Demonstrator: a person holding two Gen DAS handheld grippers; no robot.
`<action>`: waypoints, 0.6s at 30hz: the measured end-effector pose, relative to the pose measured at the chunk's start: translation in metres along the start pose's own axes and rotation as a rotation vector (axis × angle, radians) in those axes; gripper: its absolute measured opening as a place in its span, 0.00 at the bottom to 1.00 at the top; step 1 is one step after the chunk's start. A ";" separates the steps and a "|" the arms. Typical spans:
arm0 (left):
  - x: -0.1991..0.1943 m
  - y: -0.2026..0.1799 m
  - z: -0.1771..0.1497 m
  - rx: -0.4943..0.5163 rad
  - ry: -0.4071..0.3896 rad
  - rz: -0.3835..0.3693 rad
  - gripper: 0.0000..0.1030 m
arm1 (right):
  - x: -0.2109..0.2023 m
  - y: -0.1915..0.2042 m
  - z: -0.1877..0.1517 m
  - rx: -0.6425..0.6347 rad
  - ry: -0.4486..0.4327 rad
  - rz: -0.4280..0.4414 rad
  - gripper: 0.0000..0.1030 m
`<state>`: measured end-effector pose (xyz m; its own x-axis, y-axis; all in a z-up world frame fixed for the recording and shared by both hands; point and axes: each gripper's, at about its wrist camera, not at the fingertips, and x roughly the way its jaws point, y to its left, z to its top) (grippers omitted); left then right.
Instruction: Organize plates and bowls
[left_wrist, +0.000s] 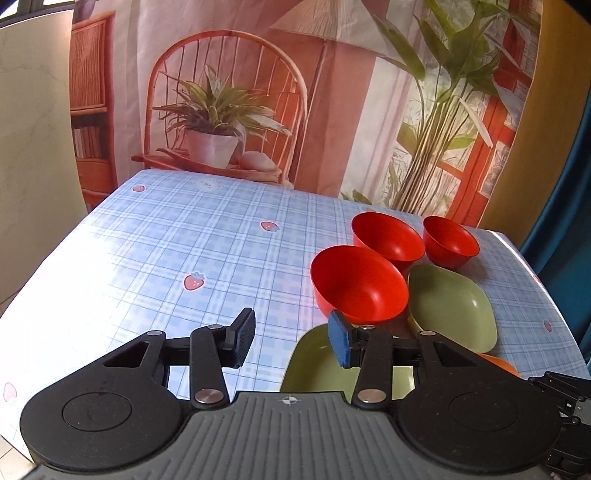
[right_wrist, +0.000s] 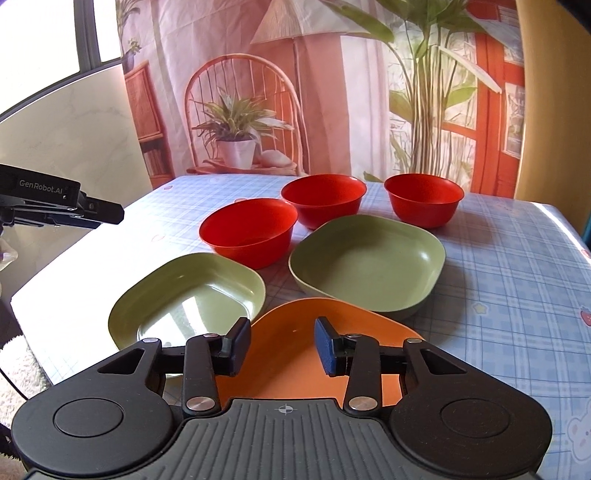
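Three red bowls stand at the back of the table: a near one (right_wrist: 247, 229), a middle one (right_wrist: 323, 199) and a right one (right_wrist: 423, 203). In front of them lie two green square plates, left (right_wrist: 192, 295) and right (right_wrist: 369, 258). An orange plate (right_wrist: 295, 317) lies nearest, overlapping both. My right gripper (right_wrist: 282, 343) hovers over the orange plate, open, with nothing gripped. My left gripper (left_wrist: 291, 332) is open above the cloth, beside the near red bowl (left_wrist: 360, 282) and over the edge of the left green plate (left_wrist: 314, 365).
The table (left_wrist: 166, 240) wears a blue plaid cloth with strawberry prints. A printed backdrop (right_wrist: 332, 92) of a chair and plants hangs behind it. The left gripper's body (right_wrist: 55, 206) shows at the left edge of the right wrist view. The table's right edge (right_wrist: 576, 236) is near.
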<state>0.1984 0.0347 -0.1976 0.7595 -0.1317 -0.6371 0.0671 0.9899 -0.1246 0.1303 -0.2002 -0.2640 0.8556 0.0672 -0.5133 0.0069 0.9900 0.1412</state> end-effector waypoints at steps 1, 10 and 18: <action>0.003 -0.001 -0.001 0.007 0.001 0.004 0.38 | 0.001 0.001 0.000 -0.007 0.004 0.004 0.33; 0.027 0.006 -0.037 0.007 0.116 -0.038 0.31 | 0.013 0.013 0.004 -0.061 0.054 0.027 0.25; 0.039 0.029 -0.047 -0.064 0.165 -0.031 0.31 | 0.026 0.024 0.009 -0.083 0.091 0.014 0.25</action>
<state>0.1992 0.0561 -0.2619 0.6411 -0.1740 -0.7475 0.0434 0.9806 -0.1910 0.1572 -0.1758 -0.2668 0.8045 0.0882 -0.5874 -0.0507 0.9955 0.0801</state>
